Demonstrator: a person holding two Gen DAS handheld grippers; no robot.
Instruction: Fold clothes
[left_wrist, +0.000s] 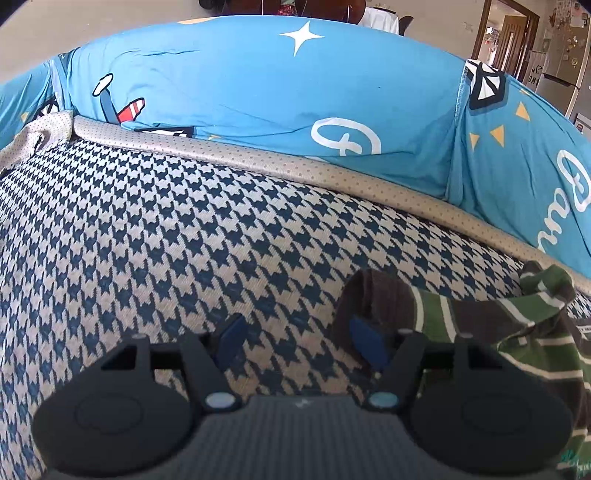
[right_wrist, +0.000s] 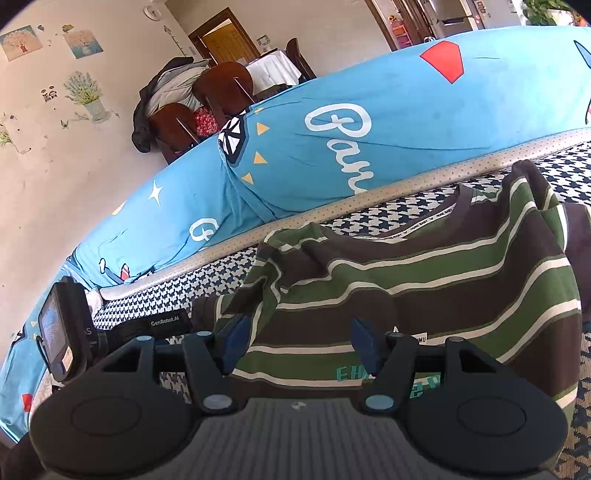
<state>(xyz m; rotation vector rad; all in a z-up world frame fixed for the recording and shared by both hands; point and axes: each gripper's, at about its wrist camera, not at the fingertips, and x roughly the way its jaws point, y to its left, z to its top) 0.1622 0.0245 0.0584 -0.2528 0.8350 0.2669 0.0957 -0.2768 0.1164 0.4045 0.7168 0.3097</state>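
Left wrist view: the left gripper (left_wrist: 301, 341) is seen low in the frame, its jaws standing apart. Only the blue-and-cream houndstooth woven mat (left_wrist: 155, 236) shows in the gap between the 2 blue pads; nothing is clamped. The right-hand pad (left_wrist: 365, 341) sits against or just in front of the dark cuff end of the brown, green and white striped knit shirt (left_wrist: 480, 321); contact cannot be told. The shirt lies at lower right of this frame, a sleeve reaching toward frame centre.

The mat is bordered by a grey dotted fabric edge band (left_wrist: 295, 162) running from upper left to right. Behind it, the bright blue cartoon-print cushion cover (left_wrist: 258, 81) fills the upper half.

Right wrist view: the right gripper (right_wrist: 299, 345) is seen bottom centre, jaws apart. Striped shirt fabric lies in the gap between the pads, but whether it is pressed cannot be told; the pads look clear of it. The shirt is spread flat on the mat across centre and right of the frame, collar toward the upper right, teal lettering near the bottom edge. 1 sleeve is bunched at centre left.

At lower left of this frame, part of the other handheld unit is seen: a black device with a small screen (right_wrist: 61, 332). Dark wooden chairs (right_wrist: 207, 103) with a jacket draped over are seen at upper left against a cream wall.
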